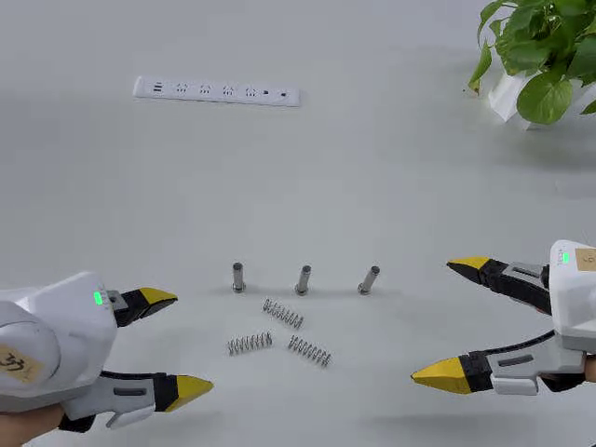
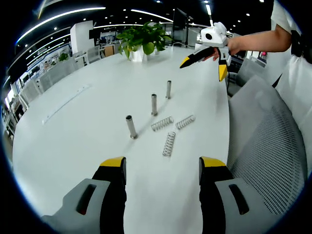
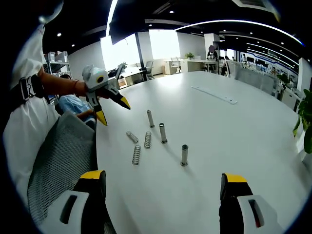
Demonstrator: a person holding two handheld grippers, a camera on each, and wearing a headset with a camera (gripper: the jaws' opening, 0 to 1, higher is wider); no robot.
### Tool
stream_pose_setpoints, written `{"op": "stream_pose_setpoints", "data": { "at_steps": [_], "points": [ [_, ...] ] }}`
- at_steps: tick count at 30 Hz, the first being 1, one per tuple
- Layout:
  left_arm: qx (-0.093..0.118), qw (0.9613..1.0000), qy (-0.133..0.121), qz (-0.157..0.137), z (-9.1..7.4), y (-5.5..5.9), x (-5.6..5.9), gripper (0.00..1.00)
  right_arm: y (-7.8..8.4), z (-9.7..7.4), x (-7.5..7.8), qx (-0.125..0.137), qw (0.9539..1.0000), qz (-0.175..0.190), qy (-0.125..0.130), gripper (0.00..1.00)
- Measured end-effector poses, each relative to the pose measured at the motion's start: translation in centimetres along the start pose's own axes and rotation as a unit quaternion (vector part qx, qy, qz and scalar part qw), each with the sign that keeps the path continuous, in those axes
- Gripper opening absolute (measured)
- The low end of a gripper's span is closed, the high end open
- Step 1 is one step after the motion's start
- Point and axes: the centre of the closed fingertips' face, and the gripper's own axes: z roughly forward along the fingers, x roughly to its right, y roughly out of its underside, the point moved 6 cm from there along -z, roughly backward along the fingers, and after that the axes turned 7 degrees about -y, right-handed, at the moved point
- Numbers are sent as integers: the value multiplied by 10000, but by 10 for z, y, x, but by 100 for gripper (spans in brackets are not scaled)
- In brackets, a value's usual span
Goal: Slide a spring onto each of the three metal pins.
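Steel pins (image 1: pixel 304 279), three of them, stand upright in a row on the white table (image 1: pixel 372 168) toward its near edge. The three springs (image 1: pixel 282 314) lie loose just on the near-edge side of them, none on a pin yet. Over the near left sits the left gripper (image 1: pixel 193 341) and over the near right the right gripper (image 1: pixel 431 321), both spread wide and holding nothing; a power strip (image 1: pixel 216 91) lies toward the far edge and a plant (image 1: pixel 545 47) is at the far right corner.
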Motion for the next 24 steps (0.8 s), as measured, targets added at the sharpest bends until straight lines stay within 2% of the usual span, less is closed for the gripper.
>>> {"op": "stream_pose_setpoints", "data": {
  "at_steps": [15, 24],
  "points": [
    [-395, 9989, 183, 181, 30, -2, 9, 32, -2, 1, -7, 27, 10000, 5, -16, 95],
    [-615, 9971, 268, 353, 47, 1, 13, 21, 1, -3, -6, 58, 10000, 39, 8, 95]
  ]
}}
